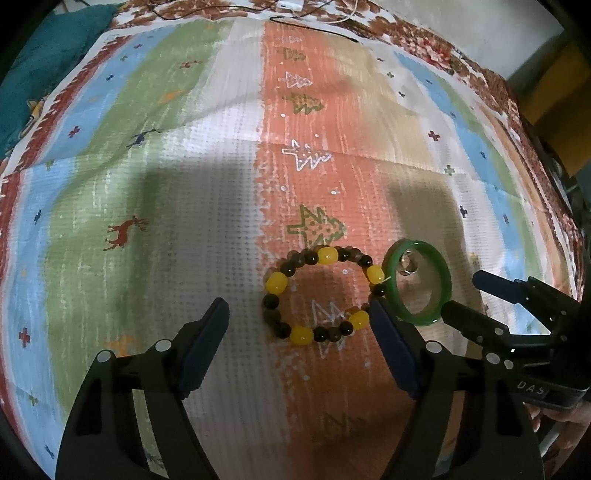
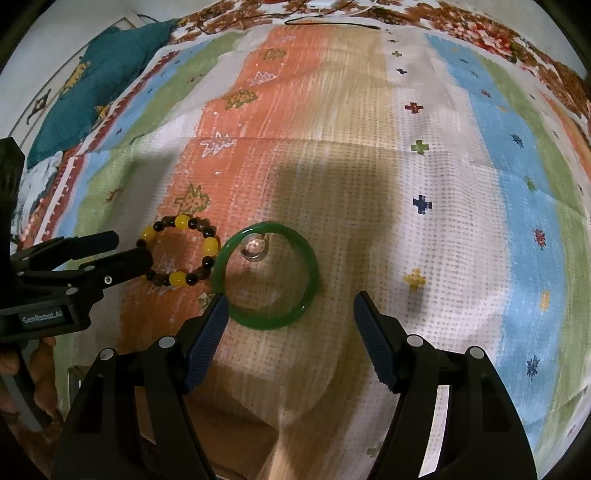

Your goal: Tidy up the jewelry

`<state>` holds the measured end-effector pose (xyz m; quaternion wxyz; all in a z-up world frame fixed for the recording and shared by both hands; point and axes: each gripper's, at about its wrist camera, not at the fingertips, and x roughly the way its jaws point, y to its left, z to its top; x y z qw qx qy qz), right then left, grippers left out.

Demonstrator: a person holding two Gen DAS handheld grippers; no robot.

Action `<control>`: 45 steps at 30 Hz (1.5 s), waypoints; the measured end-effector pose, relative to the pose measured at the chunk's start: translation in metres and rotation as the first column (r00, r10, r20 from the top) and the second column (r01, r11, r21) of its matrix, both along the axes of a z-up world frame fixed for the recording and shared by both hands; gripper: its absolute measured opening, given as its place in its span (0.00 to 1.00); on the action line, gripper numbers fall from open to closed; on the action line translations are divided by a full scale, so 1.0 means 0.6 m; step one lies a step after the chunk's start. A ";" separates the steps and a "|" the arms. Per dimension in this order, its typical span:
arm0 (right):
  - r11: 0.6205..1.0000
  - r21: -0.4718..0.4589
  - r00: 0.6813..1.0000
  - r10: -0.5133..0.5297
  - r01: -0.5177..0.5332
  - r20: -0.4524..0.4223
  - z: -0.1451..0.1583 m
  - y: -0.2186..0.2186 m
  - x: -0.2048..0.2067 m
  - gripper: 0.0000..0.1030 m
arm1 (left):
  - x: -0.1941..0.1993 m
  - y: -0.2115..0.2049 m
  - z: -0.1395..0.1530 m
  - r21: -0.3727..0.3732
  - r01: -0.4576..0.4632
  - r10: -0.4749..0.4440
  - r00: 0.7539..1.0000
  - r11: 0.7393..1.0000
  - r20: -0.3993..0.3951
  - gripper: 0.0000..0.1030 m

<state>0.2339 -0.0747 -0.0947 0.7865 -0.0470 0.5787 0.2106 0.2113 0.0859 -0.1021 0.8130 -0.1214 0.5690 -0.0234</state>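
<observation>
A beaded bracelet of dark and yellow beads lies flat on the striped cloth. My left gripper hangs over it, open, with the bracelet's near half between the fingers and the right fingertip at its right edge. Right beside it lies a green bangle with a small silver ring inside its loop. My right gripper is open just in front of the bangle, its left fingertip against the bangle's outer rim. Each gripper shows in the other view: the right gripper, the left gripper, and the bracelet.
The patterned cloth covers a bed-like surface. A teal cushion sits at the far left, and thin cables run along the far edge. A person's hand holds the left gripper's handle.
</observation>
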 end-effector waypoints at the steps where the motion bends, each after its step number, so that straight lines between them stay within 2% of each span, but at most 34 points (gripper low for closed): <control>1: 1.000 -0.003 1.000 0.000 0.000 -0.002 -0.002 0.001 0.001 0.68 | 0.002 0.000 -0.002 0.003 0.001 -0.001 1.000 1.000 -0.003 0.73; 3: 1.000 -0.010 1.000 0.004 -0.004 -0.010 -0.007 0.003 0.003 0.68 | 0.005 0.001 -0.008 0.011 0.006 -0.006 1.000 1.000 -0.011 0.71; 10: 1.000 -0.018 0.999 0.011 -0.011 -0.030 -0.017 0.007 0.007 0.66 | 0.014 0.005 -0.019 0.044 0.034 -0.033 0.999 0.998 -0.011 0.56; 12: 0.999 -0.032 0.999 0.009 -0.010 -0.033 -0.023 0.006 0.008 0.58 | 0.015 0.008 -0.020 0.037 0.041 -0.040 0.999 0.998 -0.008 0.55; 14: 0.999 -0.041 1.000 0.001 -0.002 -0.031 -0.026 0.004 0.012 0.50 | 0.016 0.009 -0.022 0.045 0.046 -0.046 0.999 0.998 -0.006 0.47; 16: 0.999 -0.044 1.000 -0.004 0.003 -0.030 -0.026 0.000 0.014 0.40 | 0.015 0.010 -0.025 0.062 0.048 -0.048 0.999 0.997 -0.009 0.44; 18: 0.999 -0.051 1.000 -0.004 0.003 -0.028 -0.028 -0.003 0.015 0.35 | 0.015 0.007 -0.027 0.088 0.056 -0.055 0.998 0.995 -0.015 0.39; 20: 0.999 -0.050 1.000 0.007 -0.008 -0.025 -0.029 -0.004 0.014 0.31 | 0.015 0.005 -0.027 0.116 0.064 -0.062 0.998 0.991 -0.021 0.30; 22: 0.999 -0.046 1.000 0.016 -0.017 -0.027 -0.031 -0.003 0.013 0.20 | 0.013 0.006 -0.028 0.123 0.067 -0.064 0.998 0.990 -0.024 0.20; 25: 0.998 -0.061 0.999 0.029 -0.030 -0.017 -0.032 0.001 0.010 0.17 | 0.013 0.006 -0.027 0.114 0.073 -0.070 0.997 0.991 -0.028 0.11; 31: 0.998 -0.055 1.000 0.010 -0.010 -0.014 -0.027 -0.012 0.014 0.09 | 0.009 0.009 -0.018 0.074 0.068 -0.066 0.997 0.995 -0.027 0.10; 34: 0.994 -0.105 1.000 0.024 -0.021 0.020 -0.020 -0.011 0.009 0.08 | 0.004 0.007 0.001 0.064 0.061 -0.061 0.998 0.996 -0.001 0.10; 41: 0.996 -0.092 0.999 0.011 -0.007 0.042 0.002 -0.021 0.002 0.08 | -0.015 -0.004 0.035 0.019 0.059 -0.060 0.997 0.998 0.049 0.10; 45: 0.993 -0.115 0.998 0.004 0.003 0.055 0.008 -0.028 -0.004 0.08 | -0.030 -0.006 0.061 -0.001 0.066 -0.066 0.993 0.998 0.098 0.10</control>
